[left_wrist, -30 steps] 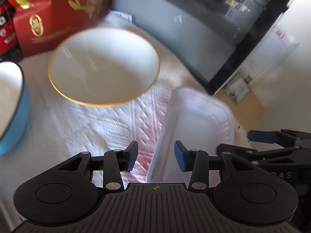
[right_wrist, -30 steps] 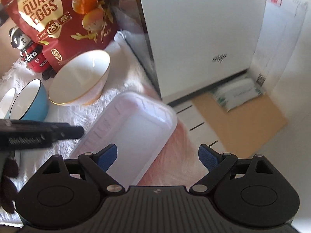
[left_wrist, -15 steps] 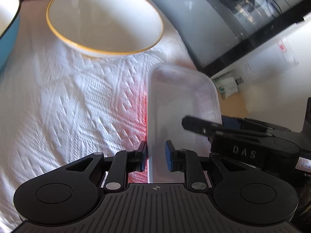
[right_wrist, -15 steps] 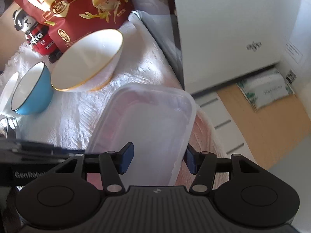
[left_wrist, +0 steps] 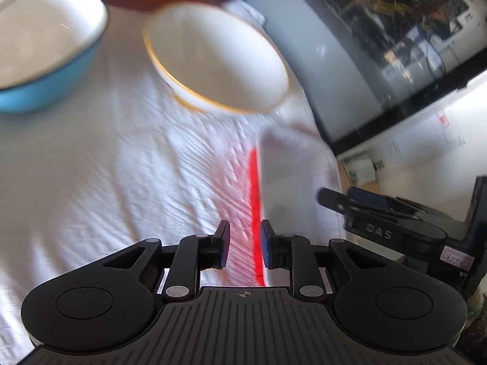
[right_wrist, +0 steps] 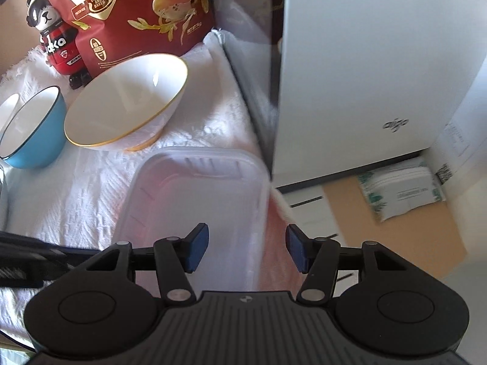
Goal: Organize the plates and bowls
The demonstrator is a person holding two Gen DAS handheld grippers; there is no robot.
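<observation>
Egg bag (right_wrist: pixel 127 15) top cut off

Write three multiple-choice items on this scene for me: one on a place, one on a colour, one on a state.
1. Where is the tray?
A. on the cloth, nearer the right wrist camera than the white bowl
B. inside the white bowl
C. turned over on top of the white bowl

2. What colour is the white bowl's rim?
A. black
B. gold
C. green

3. In what state is the white bowl?
A. upside down
B. full of food
C. upright and empty

Answers:
1 A: the tray lies on the cloth just ahead of the fingers, and the bowl stands beyond it.
2 B: a thin gold line runs round the rim.
3 C: its mouth faces up and the inside is bare white.
</observation>
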